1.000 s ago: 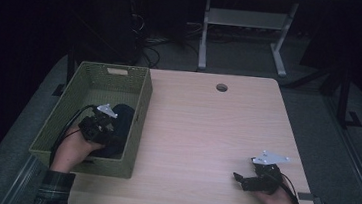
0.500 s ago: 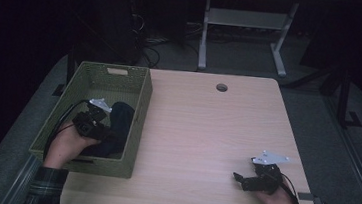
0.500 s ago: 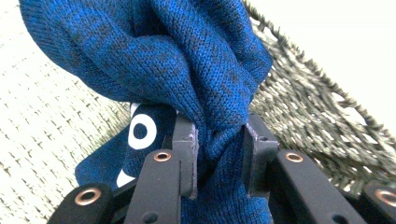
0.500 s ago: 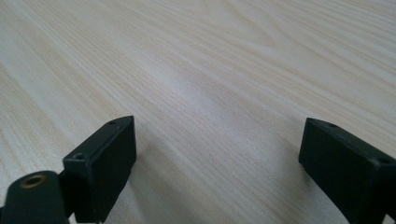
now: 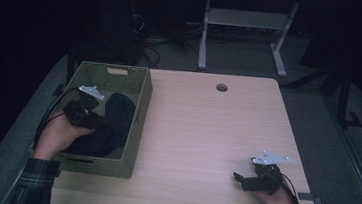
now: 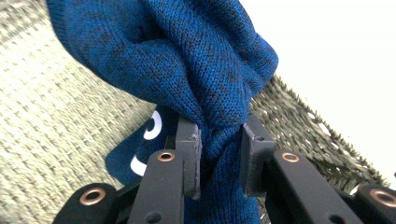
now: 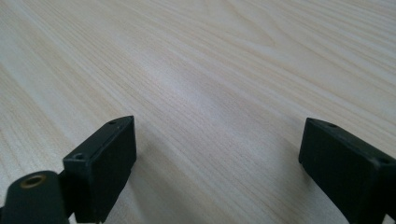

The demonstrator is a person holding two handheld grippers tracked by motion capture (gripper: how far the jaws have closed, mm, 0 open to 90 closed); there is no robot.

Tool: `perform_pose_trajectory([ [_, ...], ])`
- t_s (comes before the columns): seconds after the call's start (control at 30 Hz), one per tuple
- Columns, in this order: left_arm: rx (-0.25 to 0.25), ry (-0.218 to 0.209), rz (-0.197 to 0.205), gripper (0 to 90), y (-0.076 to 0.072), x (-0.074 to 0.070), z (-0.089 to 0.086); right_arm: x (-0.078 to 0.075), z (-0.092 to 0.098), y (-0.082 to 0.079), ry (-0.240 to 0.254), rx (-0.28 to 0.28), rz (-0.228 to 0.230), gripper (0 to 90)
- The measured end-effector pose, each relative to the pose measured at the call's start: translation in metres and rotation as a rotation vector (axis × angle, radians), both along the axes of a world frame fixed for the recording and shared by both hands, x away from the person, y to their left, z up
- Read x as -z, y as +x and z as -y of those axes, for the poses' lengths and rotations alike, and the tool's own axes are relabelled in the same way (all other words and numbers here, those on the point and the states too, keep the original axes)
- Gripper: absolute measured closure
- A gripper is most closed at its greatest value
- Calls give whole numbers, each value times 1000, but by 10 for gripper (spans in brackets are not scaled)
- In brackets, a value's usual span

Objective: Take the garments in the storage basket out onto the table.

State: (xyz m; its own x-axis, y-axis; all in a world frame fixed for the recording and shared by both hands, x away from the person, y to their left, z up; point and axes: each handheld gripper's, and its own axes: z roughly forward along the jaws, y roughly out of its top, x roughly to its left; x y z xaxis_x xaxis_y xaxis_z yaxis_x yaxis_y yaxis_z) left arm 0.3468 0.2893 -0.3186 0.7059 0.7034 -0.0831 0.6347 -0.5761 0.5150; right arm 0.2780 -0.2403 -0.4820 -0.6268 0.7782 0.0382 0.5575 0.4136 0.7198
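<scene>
A dark blue knit garment [image 5: 117, 121] lies in the green woven basket [image 5: 140, 109] at the table's left. My left gripper [image 5: 97, 122] is inside the basket, shut on a bunched fold of the garment [image 6: 187, 56], which hangs lifted above the basket floor. In the left gripper view the left gripper [image 6: 219, 135] has both pads pressed into the knit, and white markings show on the cloth lower down. My right gripper [image 5: 238, 179] rests at the table's front right, open. In the right gripper view the right gripper [image 7: 217, 140] has bare wood between its fingers.
The light wooden table [image 5: 206, 129] has a round cable hole [image 5: 221, 87] near its far edge. Behind the table stands a white desk frame [image 5: 242, 22] with cables on the dark floor. The basket's walls enclose the left hand on all sides.
My left gripper has risen and drifted toward the basket's left side, pulling the garment's fold up with it. The right gripper has stayed put.
</scene>
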Motion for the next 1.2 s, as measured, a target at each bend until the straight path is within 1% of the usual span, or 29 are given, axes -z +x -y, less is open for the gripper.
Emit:
perform_pose_trajectory([
  [0.1,-3,-9,4,732,2,-6,-3,0,0,0,0,0,1,108],
  [0.13,-3,-9,4,732,2,-6,-3,0,0,0,0,0,1,108],
  [0.17,-1,-19,3,732,4,-10,-5,0,0,0,0,0,1,108],
  [0.2,6,-16,2,733,5,-16,-7,0,0,0,0,0,1,108],
  [0.3,1,-19,6,733,6,-24,-10,0,0,0,0,0,1,108],
  [0.53,-2,-29,34,734,10,-48,-14,0,0,0,0,0,0,108],
  [0.77,6,-17,57,736,12,-68,-13,0,0,0,1,1,0,108],
  [0.93,9,-44,71,742,14,-81,-12,0,0,0,1,1,1,108],
  [1.07,25,-57,78,744,15,-91,-8,0,0,0,2,1,1,108],
  [1.2,40,-50,90,745,15,-102,-1,0,0,0,3,1,2,108],
])
